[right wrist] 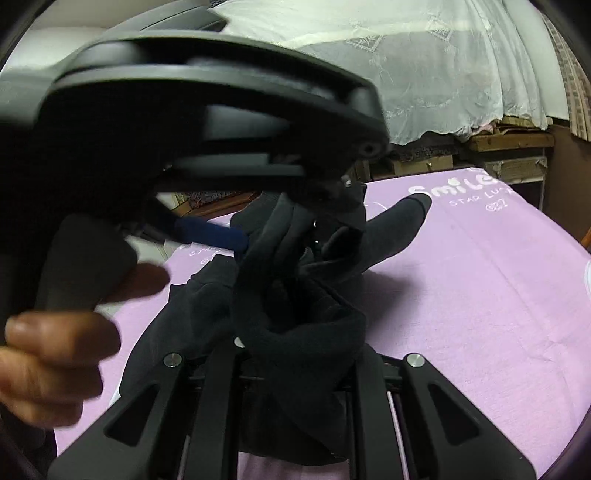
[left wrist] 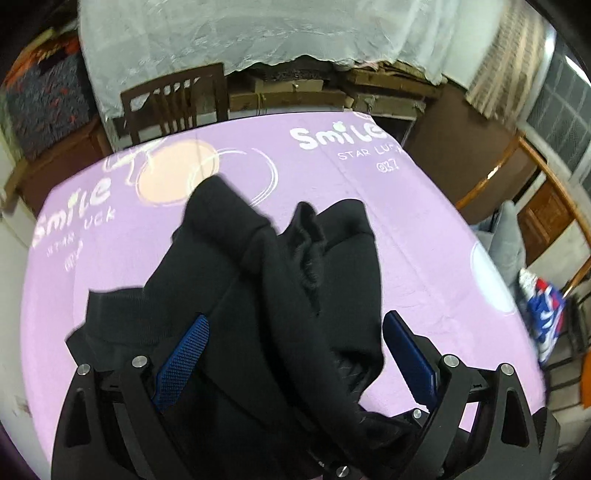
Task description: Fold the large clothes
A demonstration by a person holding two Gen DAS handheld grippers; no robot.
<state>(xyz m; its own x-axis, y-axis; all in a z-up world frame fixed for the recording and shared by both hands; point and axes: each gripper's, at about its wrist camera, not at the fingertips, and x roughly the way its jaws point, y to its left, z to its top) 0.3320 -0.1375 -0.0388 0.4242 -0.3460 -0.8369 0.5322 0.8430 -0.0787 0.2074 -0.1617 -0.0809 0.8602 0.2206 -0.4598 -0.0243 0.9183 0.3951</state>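
A black garment (left wrist: 280,280) lies bunched on the purple printed sheet (left wrist: 424,229). In the left wrist view my left gripper (left wrist: 295,332) has its blue pads (left wrist: 184,362) spread wide, with the cloth heaped between them and over the frame. In the right wrist view my right gripper (right wrist: 299,343) is closed on a thick bunch of the same garment (right wrist: 303,317), which hides its fingertips. The left gripper's body (right wrist: 192,122) fills the upper left of that view, its blue pad (right wrist: 210,232) against the cloth. One black sleeve (right wrist: 399,218) lies on the sheet.
A wooden chair (left wrist: 177,99) stands behind the table's far edge. Cardboard boxes (left wrist: 295,92) sit under a white lace cloth (left wrist: 258,33). A person's hand (right wrist: 55,354) holds the left gripper. A grey trouser leg and a blue-red shoe (left wrist: 543,306) are at the right.
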